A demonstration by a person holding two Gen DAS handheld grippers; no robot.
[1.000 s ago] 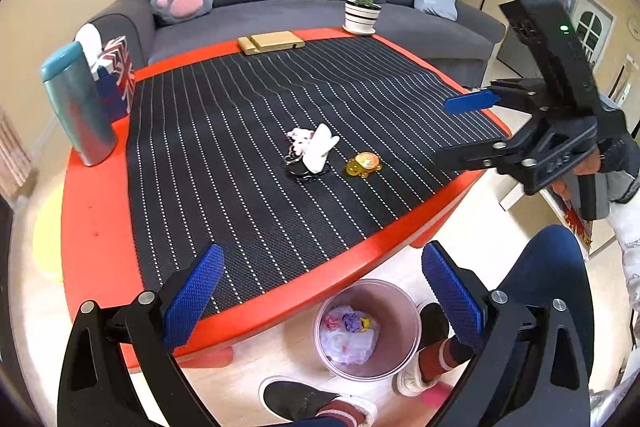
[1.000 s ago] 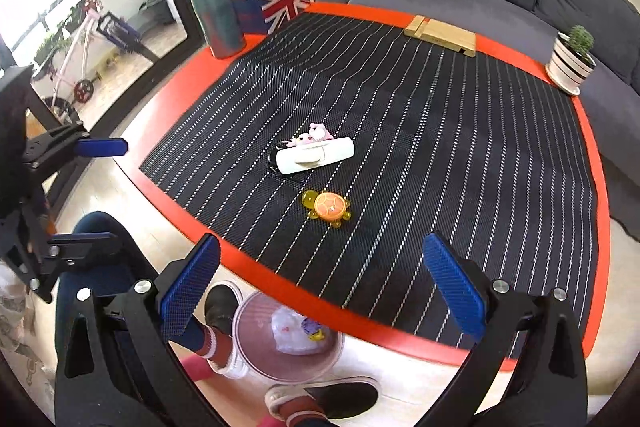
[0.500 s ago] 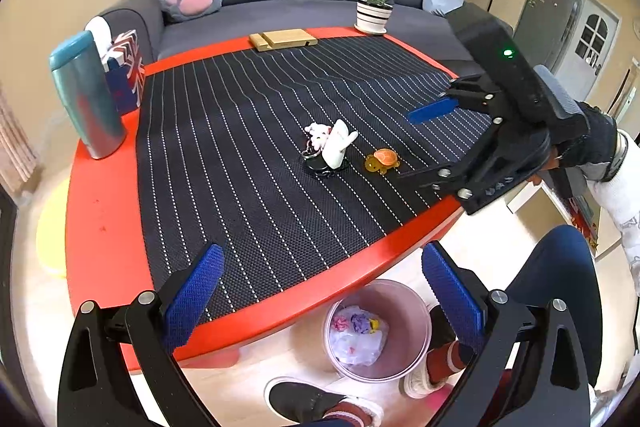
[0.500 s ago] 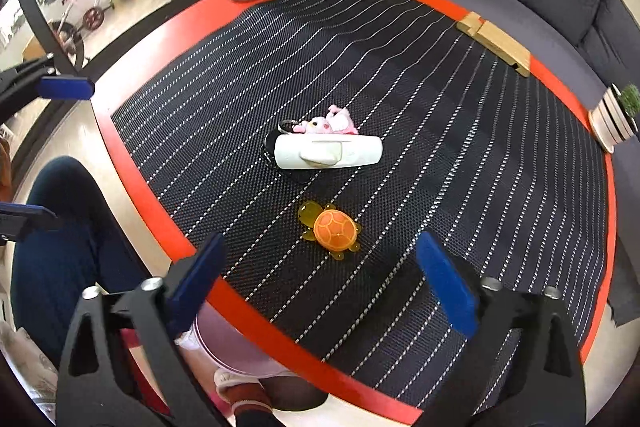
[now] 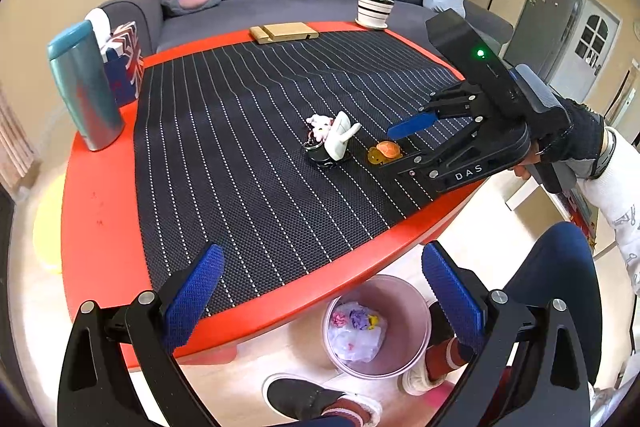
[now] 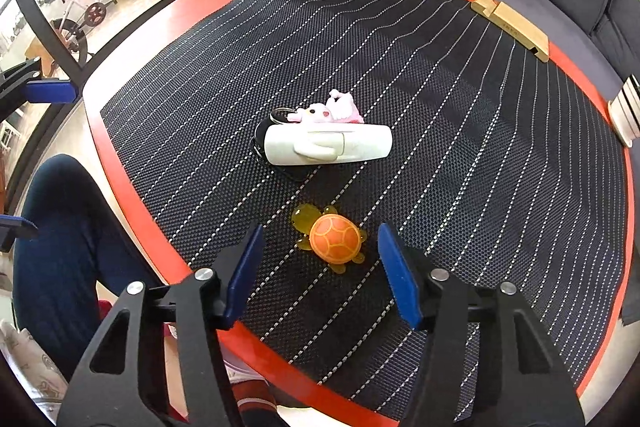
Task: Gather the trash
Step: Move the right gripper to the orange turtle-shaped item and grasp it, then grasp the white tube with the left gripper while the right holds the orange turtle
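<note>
Since the earlier frame, right gripper has advanced over the desk to the orange toy turtle. Fingers wide apart, one on each side of the turtle, not touching it. Turtle on the striped black mat, near the desk's near edge; white clip-shaped object with pink plush keychain just beyond it. Left gripper held off the near edge, fingers wide, empty. Pink trash bin on the floor below, holding crumpled wrappers.
</note>
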